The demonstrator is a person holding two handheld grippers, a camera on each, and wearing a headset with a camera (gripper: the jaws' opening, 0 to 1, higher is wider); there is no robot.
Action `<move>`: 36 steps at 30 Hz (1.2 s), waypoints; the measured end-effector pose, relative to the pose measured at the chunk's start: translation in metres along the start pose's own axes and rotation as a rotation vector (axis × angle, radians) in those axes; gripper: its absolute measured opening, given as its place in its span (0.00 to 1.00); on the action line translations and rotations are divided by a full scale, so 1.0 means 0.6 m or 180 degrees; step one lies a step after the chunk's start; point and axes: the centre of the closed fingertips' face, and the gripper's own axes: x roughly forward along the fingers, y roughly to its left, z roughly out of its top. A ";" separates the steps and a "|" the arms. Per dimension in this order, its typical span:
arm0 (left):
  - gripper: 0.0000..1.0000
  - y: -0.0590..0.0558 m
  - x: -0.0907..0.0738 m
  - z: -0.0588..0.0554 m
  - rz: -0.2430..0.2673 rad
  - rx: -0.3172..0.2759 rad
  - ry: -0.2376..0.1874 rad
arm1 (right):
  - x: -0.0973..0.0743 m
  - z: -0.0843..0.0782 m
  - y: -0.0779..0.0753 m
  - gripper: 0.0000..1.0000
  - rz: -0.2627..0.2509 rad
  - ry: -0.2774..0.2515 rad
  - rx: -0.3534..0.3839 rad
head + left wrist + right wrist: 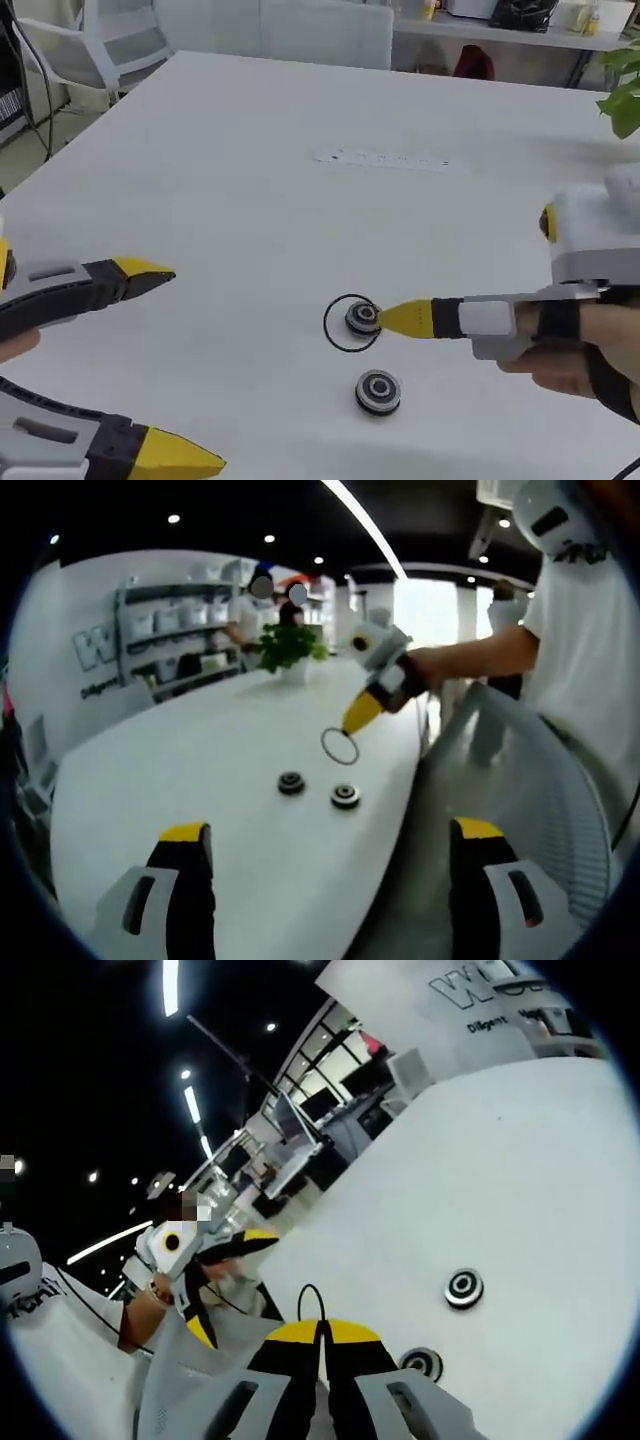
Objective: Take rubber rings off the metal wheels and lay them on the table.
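Fingers (pixel 412 319) of the right gripper (pixel 384 318) are pressed together at their yellow tips and pinch a thin black rubber ring (pixel 330 330). In the left gripper view the ring hangs as a nearly round loop from those tips, clear of both wheels and of the white counter (pixel 250 200). In the right gripper view a short arc of it rises from the seam between the closed tips. A hand (pixel 572 352) grips this tool from the right edge of the head view.

Two metal wheels lie flat on the near right part of the counter, close together but not touching. From the head the far wheel (pixel 362 317) is seen through the held ring, just beside the yellow tips. The near wheel (pixel 378 392) lies a little nearer, with a dark rim around a bright hub. Whether either wheel has a ring on it is too small to tell.

At the near left, the left gripper (pixel 197 367) has its fingers spread wide and holds nothing; it is well apart from the wheels.

A pale strip (pixel 390 158) is set into the counter farther back, a leafy plant (pixel 625 95) stands at the far right, and chairs (pixel 110 40) stand beyond the far edge.
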 end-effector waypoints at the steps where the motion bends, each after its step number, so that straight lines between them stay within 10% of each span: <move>1: 1.00 0.000 0.000 -0.001 -0.0005 -0.0002 0.0000 | 0.004 -0.001 -0.001 0.00 0.0003 0.0019 -0.0007; 36: 1.00 -0.004 -0.011 -0.019 0.0026 -0.0109 0.0080 | 0.127 -0.084 -0.089 0.00 -0.0294 0.0818 -0.0086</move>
